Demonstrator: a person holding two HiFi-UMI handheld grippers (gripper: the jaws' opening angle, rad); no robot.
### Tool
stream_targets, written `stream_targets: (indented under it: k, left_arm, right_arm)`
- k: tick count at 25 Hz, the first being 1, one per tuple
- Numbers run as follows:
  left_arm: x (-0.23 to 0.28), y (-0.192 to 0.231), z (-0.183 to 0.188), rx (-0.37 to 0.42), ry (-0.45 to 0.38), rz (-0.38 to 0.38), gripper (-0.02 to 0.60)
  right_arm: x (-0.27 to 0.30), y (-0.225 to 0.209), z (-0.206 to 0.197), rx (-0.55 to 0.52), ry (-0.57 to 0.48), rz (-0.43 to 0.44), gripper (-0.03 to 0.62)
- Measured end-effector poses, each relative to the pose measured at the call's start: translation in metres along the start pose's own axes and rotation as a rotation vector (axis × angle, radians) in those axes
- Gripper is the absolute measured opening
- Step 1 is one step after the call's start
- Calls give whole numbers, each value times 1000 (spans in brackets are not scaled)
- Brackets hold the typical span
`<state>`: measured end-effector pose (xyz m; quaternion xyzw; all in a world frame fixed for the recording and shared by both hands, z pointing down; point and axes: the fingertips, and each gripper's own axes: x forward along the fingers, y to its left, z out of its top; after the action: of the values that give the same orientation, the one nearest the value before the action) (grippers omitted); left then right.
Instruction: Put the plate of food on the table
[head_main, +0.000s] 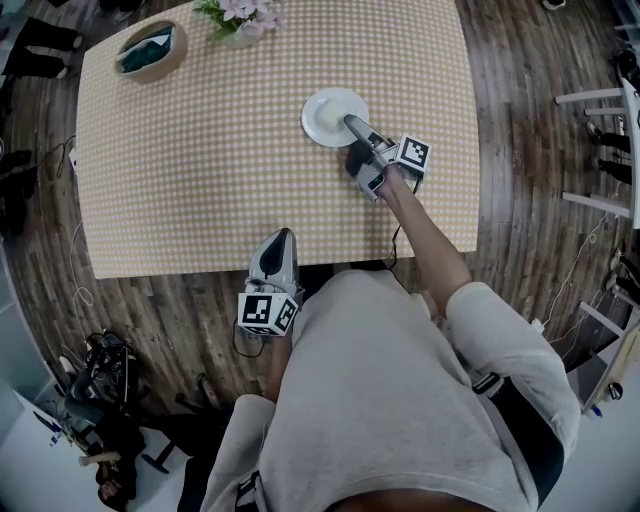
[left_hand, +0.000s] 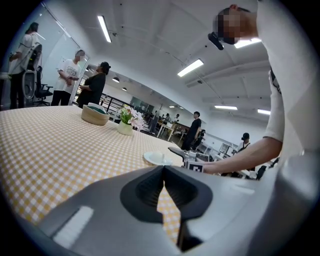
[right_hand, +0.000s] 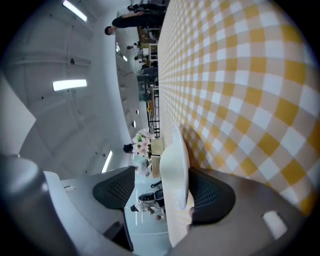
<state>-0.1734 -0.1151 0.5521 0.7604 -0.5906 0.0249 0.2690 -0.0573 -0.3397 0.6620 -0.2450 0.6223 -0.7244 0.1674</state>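
A white plate (head_main: 325, 115) lies flat on the yellow checked table (head_main: 200, 150), right of the middle; no food shows on it. My right gripper (head_main: 352, 122) reaches over the plate's near-right rim. In the right gripper view the plate's rim (right_hand: 175, 170) stands between the wide-apart jaws, and the left pad (right_hand: 117, 187) is clear of it, so the right gripper (right_hand: 165, 190) is open. My left gripper (head_main: 283, 236) hovers at the table's near edge, shut on nothing. In the left gripper view the left gripper (left_hand: 162, 185) points across the table at the plate (left_hand: 157, 158).
A woven basket (head_main: 150, 48) and a vase of pink flowers (head_main: 240, 18) stand at the table's far side. A white chair (head_main: 610, 150) stands on the wood floor to the right. Bags and cables (head_main: 100, 370) lie at the lower left. People (left_hand: 95, 87) stand beyond the table.
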Motion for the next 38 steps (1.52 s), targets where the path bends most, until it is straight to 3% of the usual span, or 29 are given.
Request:
stream_targets:
  k: [7,14,19,25,29,38]
  left_arm:
    - [1,1,-2,-5,1,-2,8]
    - [1,-3,1,-6,-4,-13,8]
    - [2,-4,2,-8,-10,-15,9]
    - [1,-4,4,-10,-18,-15,9]
    - [4,-7,7,-11,-27,-23,8]
    - [3,-12,12,-2,-42,-40,9]
  right_arm:
    - [9,5,-34,-398,285,-118,324]
    - [0,-17,-55,-824,562,-343,325]
    - [-4,-24,-62,-1030,692,-416,336]
    - [-15,-38,-63,-1361,840,-593,298]
    - [-21,-39,-64,-1433,888,-647,290]
    - [-32,-37,-58,-1405,855,-657,279]
